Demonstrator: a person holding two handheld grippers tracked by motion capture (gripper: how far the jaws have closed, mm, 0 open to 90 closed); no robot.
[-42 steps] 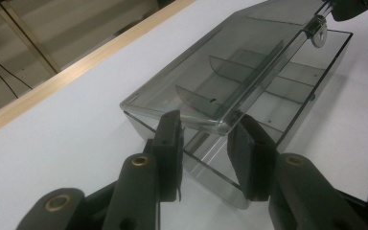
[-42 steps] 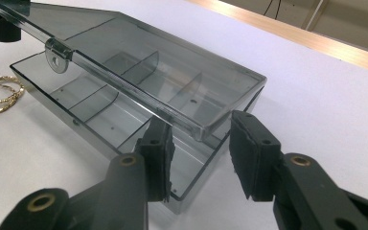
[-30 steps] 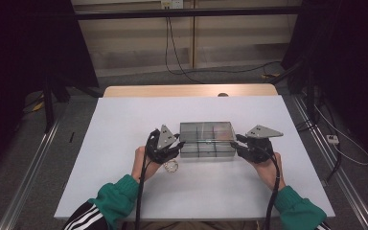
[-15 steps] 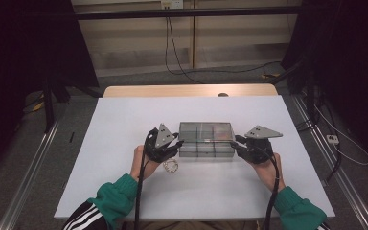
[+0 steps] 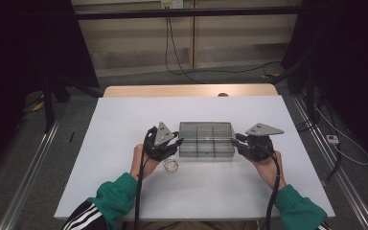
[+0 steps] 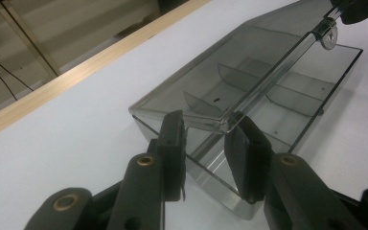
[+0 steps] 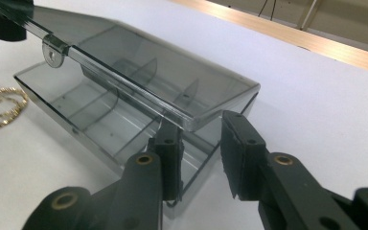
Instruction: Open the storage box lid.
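Observation:
A clear grey compartment box [image 5: 206,140] sits mid-table with its lid [image 6: 230,81] [image 7: 148,62] tilted up off the base. My left gripper [image 5: 177,141] [image 6: 206,139] is at the box's left end, my right gripper [image 5: 235,139] [image 7: 199,139] at its right end. Each gripper has a front corner of the lid between its jaws. The jaws have just been closing, the pads touch the lid, and it stays raised. A gold chain [image 5: 171,165] [image 7: 0,108] lies on the table in front of the box's left end, beside my left hand.
The white table [image 5: 124,124] has a wooden strip [image 5: 187,91] along its far edge. Cables trail from both grippers back over my forearms. Dark stands and floor cables surround the table.

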